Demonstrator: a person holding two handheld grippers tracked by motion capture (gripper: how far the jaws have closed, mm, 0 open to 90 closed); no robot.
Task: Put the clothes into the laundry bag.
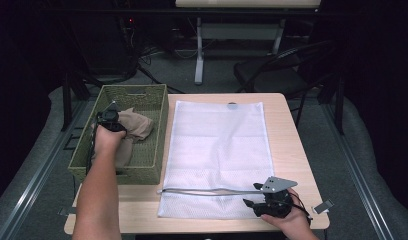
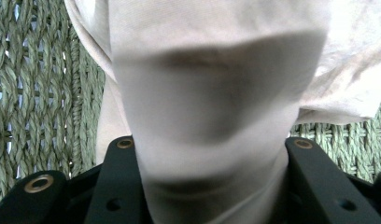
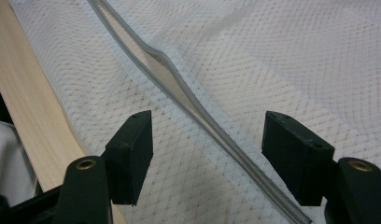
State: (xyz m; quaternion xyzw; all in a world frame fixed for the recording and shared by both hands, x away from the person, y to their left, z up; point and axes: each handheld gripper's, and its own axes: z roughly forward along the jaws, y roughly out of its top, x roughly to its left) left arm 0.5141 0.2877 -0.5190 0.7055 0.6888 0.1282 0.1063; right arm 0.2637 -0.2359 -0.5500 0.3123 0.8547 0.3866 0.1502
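The left gripper (image 1: 110, 120) is pinching the beige garment (image 1: 136, 126) inside the basket (image 1: 160, 131), left of the mesh bag (image 1: 217, 145), while the right gripper (image 3: 205, 154) is hovering, jaws spread, astride the bag's zipper (image 3: 179, 93) at its near end.

Place: a lab or studio set up for recording.
Walls: black curtains close in all sides.
Floor: grey carpet with metal rails along both edges.
Furniture: small light wooden table (image 1: 287, 150); black folding chair (image 1: 277, 70) behind it; white-legged desk (image 1: 242, 30) at the back.
Wiring: cables trail beneath that desk.
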